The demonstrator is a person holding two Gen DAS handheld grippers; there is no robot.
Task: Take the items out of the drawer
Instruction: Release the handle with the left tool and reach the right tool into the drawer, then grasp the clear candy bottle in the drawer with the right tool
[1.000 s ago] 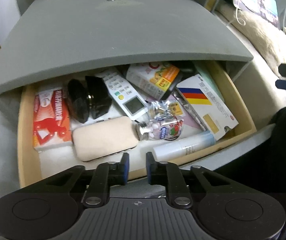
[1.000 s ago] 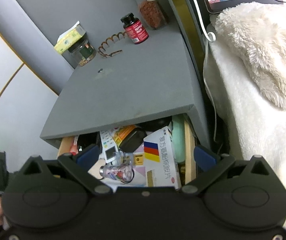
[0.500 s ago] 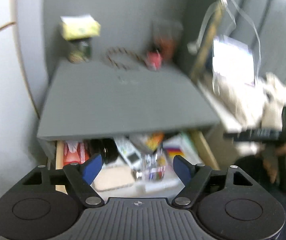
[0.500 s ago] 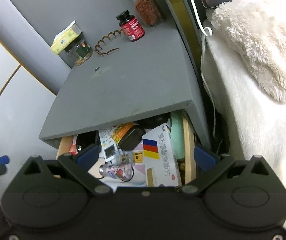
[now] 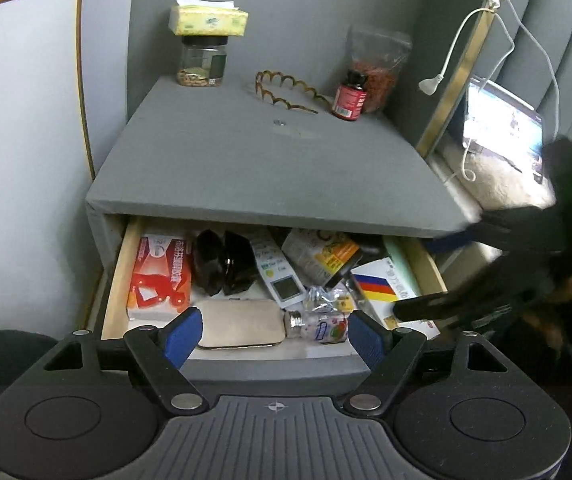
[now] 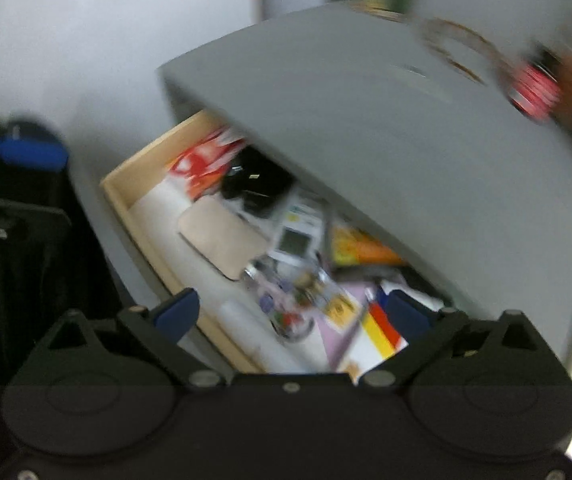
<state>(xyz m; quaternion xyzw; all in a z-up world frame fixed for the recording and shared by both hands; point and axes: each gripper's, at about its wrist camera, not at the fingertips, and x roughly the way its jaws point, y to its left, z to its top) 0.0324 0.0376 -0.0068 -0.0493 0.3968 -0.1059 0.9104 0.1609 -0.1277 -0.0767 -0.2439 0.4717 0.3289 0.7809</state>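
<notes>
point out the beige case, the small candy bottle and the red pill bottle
beige case (image 5: pixel 240 323), left wrist view, middle of its top face
small candy bottle (image 5: pixel 320 326), left wrist view, its labelled body
red pill bottle (image 5: pixel 350 100), left wrist view, its red label

open drawer (image 5: pixel 114 280), remote (image 5: pixel 280 276), beige case (image 5: pixel 242 323)

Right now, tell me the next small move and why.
Probably lower the right gripper onto the candy bottle at the drawer front. Its jaws, just narrowing, are empty and hang above that bottle, which lies free beside the beige case. The left gripper is open and empty.
</notes>
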